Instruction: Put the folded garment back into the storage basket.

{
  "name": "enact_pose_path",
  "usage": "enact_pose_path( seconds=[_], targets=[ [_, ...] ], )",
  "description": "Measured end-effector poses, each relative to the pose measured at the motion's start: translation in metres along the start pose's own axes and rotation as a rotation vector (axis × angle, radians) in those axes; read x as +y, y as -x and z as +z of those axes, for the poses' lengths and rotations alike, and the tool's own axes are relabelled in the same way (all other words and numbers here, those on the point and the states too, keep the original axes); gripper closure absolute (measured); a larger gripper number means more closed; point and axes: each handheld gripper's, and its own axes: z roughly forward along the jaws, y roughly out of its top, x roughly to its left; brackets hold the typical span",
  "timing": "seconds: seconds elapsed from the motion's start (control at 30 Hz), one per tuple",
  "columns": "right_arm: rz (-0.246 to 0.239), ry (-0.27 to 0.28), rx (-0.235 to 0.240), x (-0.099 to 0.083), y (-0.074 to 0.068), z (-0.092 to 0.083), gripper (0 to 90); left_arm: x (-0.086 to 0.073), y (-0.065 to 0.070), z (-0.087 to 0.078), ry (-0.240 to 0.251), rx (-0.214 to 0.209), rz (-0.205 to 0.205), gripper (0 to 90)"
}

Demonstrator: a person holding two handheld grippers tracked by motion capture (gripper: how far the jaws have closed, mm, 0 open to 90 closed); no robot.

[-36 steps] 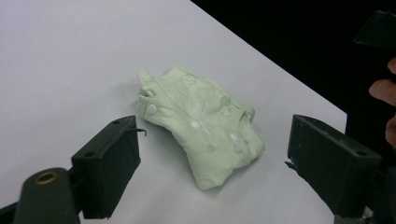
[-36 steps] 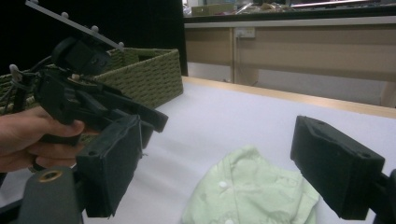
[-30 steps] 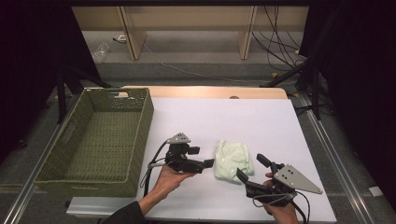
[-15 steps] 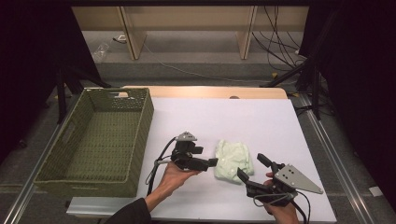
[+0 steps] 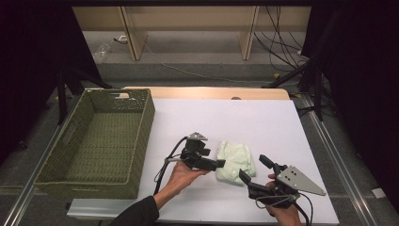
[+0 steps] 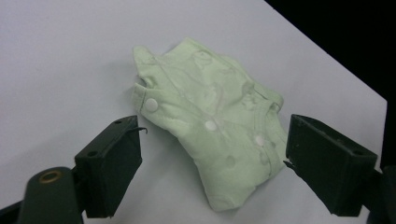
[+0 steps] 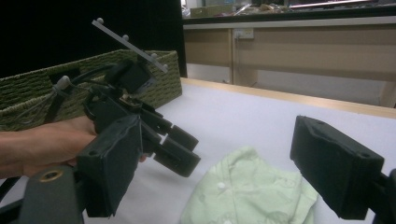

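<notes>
Pale green cotton, a folded baby shirt (image 5: 234, 161) with snap buttons, lies on the white desk (image 5: 263, 122) between my 2 tongs. My left tongs (image 6: 212, 154) hang spread wide right over it, jaws either side of the bundle, nothing pinched yet. My right tongs (image 7: 219, 182) sit just beside the near edge, also gaping. Here's the worry: the folds are loose, so if I clamp just the top layer the shirt could unfurl as it lifts and drag across the desk. Closing both tongs at once, they might knock each other, they're that near. And the woven green basket (image 5: 94, 141) stands well apart to the left, so a weak pinch could drop it short of the rim.
</notes>
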Motion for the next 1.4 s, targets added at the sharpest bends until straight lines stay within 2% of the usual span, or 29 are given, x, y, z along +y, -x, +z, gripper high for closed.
enact_pose_path(
  seconds=[0.27, 0.67, 0.83, 1.4],
  targets=[
    [-0.002, 0.003, 0.001, 0.0, 0.0, 0.0, 17.8, 0.005, -0.002, 0.01, -0.034, 0.005, -0.015, 17.8],
    [-0.001, 0.006, 0.002, 0.0, 0.0, 0.0, 17.8, 0.013, -0.006, 0.026, -0.13, 0.011, -0.059, 20.2],
    [-0.001, 0.007, 0.004, 0.001, 0.0, -0.001, 17.9, 0.014, -0.009, 0.029, -0.155, -0.012, -0.093, 21.4],
    [-0.005, 0.003, 0.011, 0.001, -0.001, -0.001, 18.3, 0.014, -0.01, 0.044, -0.224, -0.055, -0.121, 32.5]
  ],
)
